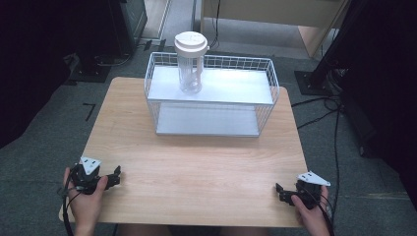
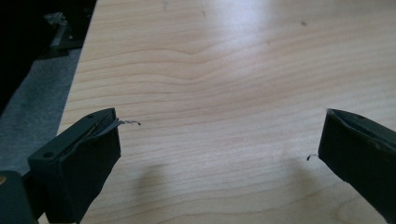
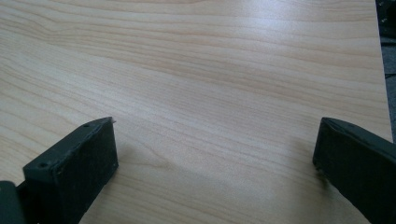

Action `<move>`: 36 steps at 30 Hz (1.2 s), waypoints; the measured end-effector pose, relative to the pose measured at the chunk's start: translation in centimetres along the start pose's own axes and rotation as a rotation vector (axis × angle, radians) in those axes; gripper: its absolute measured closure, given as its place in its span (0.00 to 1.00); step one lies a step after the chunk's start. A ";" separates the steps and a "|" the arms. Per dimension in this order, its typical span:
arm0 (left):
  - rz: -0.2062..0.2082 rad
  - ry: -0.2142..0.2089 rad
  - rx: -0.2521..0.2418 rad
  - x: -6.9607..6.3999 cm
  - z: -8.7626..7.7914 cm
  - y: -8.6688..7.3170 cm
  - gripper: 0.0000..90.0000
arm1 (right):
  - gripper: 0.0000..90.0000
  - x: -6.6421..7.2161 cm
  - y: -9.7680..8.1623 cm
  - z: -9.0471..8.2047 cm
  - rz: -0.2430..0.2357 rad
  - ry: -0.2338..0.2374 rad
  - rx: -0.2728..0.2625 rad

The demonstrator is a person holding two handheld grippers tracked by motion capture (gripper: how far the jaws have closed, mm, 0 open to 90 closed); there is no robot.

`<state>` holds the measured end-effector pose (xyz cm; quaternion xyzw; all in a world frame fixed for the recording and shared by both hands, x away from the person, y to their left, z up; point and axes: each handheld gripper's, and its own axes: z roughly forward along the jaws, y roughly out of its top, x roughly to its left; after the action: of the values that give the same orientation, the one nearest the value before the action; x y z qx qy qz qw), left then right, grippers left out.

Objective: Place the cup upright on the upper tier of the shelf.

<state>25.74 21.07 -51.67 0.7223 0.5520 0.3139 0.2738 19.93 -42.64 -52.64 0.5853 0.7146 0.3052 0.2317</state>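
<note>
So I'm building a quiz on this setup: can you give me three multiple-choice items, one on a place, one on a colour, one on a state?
1. Where does the clear bottle stand?
A. on the wire rack's upper shelf
B. on the bare table
C. on the floor

2. What colour is the bottle's lid?
A. red
B. white
C. black

3. How are the left gripper and right gripper?
A. both open, holding nothing
B. both shut on the bottle
C. left shut on the lid

Answers: A, the bottle stands on the upper shelf; B, its cap is white; A, each gripper view shows jaws wide apart over bare wood.
</note>
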 end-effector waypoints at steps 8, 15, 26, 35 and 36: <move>0.050 -0.018 0.022 -0.6 0.3 0.2 0.00 | 0.00 0.0 0.0 0.0 0.008 -0.009 -0.002; 0.043 -0.063 0.034 -0.4 0.4 0.3 0.00 | 0.00 0.0 0.0 0.0 0.008 -0.009 -0.002; -0.009 -0.194 0.086 0.2 0.9 0.5 0.00 | 0.00 0.0 0.0 0.0 0.008 -0.009 -0.002; -0.015 -0.184 0.088 0.2 0.9 0.5 0.00 | 0.00 0.0 0.0 0.0 0.008 -0.009 -0.002; -0.015 -0.184 0.088 0.2 0.9 0.5 0.00 | 0.00 0.0 0.0 0.0 0.008 -0.009 -0.002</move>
<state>26.81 21.06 -51.86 0.7553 0.5432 0.2194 0.2938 19.96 -42.65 -52.65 0.5892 0.7109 0.3042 0.2343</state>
